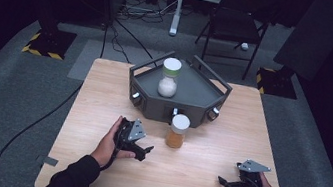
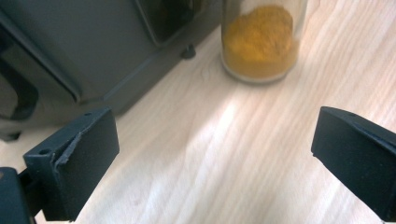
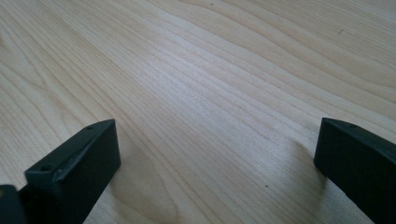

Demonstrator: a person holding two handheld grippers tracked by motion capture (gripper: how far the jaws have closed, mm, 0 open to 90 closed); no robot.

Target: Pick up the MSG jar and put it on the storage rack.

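Observation:
A glass jar of orange-yellow powder (image 1: 177, 132) with a white lid stands on the wooden table just in front of the dark grey tray (image 1: 204, 97). A second jar, holding white powder (image 1: 169, 77), stands upright inside the tray. My left gripper (image 1: 144, 150) rests on the table left of the orange jar, open and holding nothing; in the left gripper view the orange jar (image 2: 261, 42) stands ahead, beyond the jaws, beside the tray wall (image 2: 93, 51). My right gripper (image 1: 223, 183) lies near the table's front right, open over bare wood (image 3: 210, 93).
The tray has handle bars and round knobs on its front faces. A black folding chair (image 1: 236, 21) and stand bases sit on the carpet beyond the table. A cable (image 1: 39, 119) trails off the table's left side.

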